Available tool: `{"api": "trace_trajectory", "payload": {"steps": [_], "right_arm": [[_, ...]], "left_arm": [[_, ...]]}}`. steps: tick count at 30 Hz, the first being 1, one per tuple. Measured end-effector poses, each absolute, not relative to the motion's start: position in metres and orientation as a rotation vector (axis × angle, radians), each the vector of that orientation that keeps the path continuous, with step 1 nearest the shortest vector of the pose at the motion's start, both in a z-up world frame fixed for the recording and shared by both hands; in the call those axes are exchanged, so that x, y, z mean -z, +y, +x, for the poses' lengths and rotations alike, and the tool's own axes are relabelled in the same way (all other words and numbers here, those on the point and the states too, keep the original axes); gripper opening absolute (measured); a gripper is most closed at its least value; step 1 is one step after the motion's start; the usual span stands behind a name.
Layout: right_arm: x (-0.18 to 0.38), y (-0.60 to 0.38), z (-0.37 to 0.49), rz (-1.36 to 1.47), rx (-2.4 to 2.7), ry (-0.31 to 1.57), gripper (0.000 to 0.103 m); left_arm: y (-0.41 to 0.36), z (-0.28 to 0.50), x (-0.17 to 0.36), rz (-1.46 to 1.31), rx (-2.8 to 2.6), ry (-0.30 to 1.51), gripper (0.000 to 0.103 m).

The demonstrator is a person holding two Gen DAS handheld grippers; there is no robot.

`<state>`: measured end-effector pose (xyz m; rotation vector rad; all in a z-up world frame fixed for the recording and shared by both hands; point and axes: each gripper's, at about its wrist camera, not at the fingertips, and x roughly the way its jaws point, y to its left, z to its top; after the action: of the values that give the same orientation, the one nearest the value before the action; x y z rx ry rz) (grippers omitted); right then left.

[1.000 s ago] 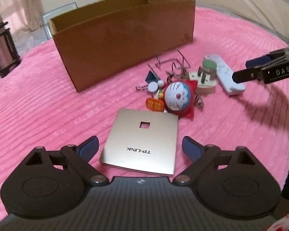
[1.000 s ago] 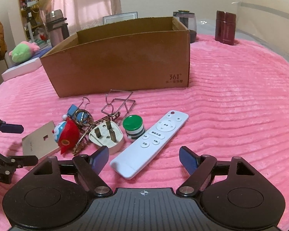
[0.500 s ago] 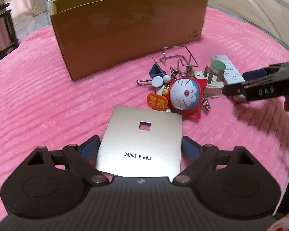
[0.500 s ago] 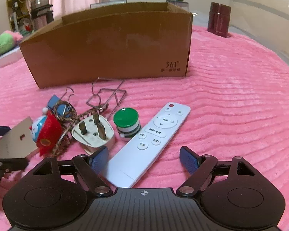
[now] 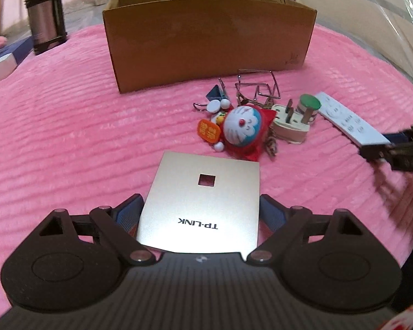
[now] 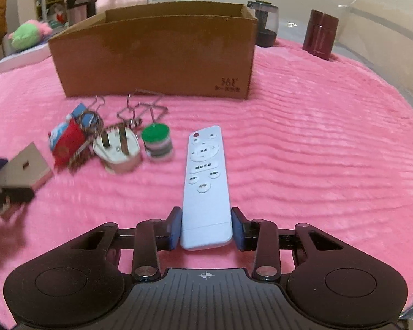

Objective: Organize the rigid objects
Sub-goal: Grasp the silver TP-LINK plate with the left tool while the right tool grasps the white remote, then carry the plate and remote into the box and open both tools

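Note:
A gold TP-LINK plate (image 5: 203,200) lies on the pink blanket between the blue pads of my left gripper (image 5: 202,214), which touch its two side edges. My right gripper (image 6: 206,229) has closed on the near end of the white remote (image 6: 205,181), pads against both sides. Past them lie a Doraemon toy (image 5: 242,129), a white plug (image 5: 289,126), a green-capped roll (image 6: 157,143), metal clips (image 5: 257,88) and a blue binder clip (image 5: 214,93). The open cardboard box (image 5: 209,35) stands behind the pile. The plate also shows in the right wrist view (image 6: 22,170).
A steel flask (image 5: 45,13) stands at the far left. A dark glass jar (image 6: 265,24) and a maroon canister (image 6: 319,35) stand behind the box at the right. A green plush (image 6: 27,33) lies off the blanket at the far left.
My left gripper moved forward over the plate and its pads came in against the plate's sides. My right gripper advanced and closed on the remote, which now points straight ahead.

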<state>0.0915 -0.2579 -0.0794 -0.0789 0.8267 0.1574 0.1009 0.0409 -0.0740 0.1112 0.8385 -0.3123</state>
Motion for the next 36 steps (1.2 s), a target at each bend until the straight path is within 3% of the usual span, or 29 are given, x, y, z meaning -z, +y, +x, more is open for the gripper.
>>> {"api": "trace_trajectory", "payload": {"steps": [2, 4, 5, 7, 22, 25, 32, 36], "right_arm": [[0.081, -0.263, 0.082, -0.118, -0.160, 0.815, 0.036], [0.081, -0.265, 0.077, -0.154, -0.153, 0.786, 0.046], [0.082, -0.264, 0.077, -0.174, -0.137, 0.773, 0.057], [0.082, -0.262, 0.076, -0.189, -0.128, 0.745, 0.061], [0.094, -0.260, 0.097, -0.178, -0.194, 0.705, 0.060], [0.095, -0.261, 0.099, -0.180, -0.213, 0.700, 0.056], [0.096, -0.261, 0.099, -0.176, -0.242, 0.708, 0.036], [0.093, -0.262, 0.094, -0.174, -0.244, 0.711, 0.036]], "left_arm": [[0.035, 0.095, 0.075, 0.122, 0.299, 0.826, 0.088], [0.030, 0.092, 0.076, 0.136, 0.282, 0.807, 0.088], [0.029, 0.091, 0.077, 0.137, 0.277, 0.802, 0.088], [0.028, 0.091, 0.078, 0.131, 0.269, 0.796, 0.088], [0.028, 0.104, 0.083, 0.187, 0.332, 0.768, 0.088], [0.030, 0.105, 0.083, 0.178, 0.340, 0.773, 0.087], [0.029, 0.104, 0.083, 0.170, 0.331, 0.783, 0.086], [0.029, 0.100, 0.081, 0.158, 0.315, 0.791, 0.085]]}}
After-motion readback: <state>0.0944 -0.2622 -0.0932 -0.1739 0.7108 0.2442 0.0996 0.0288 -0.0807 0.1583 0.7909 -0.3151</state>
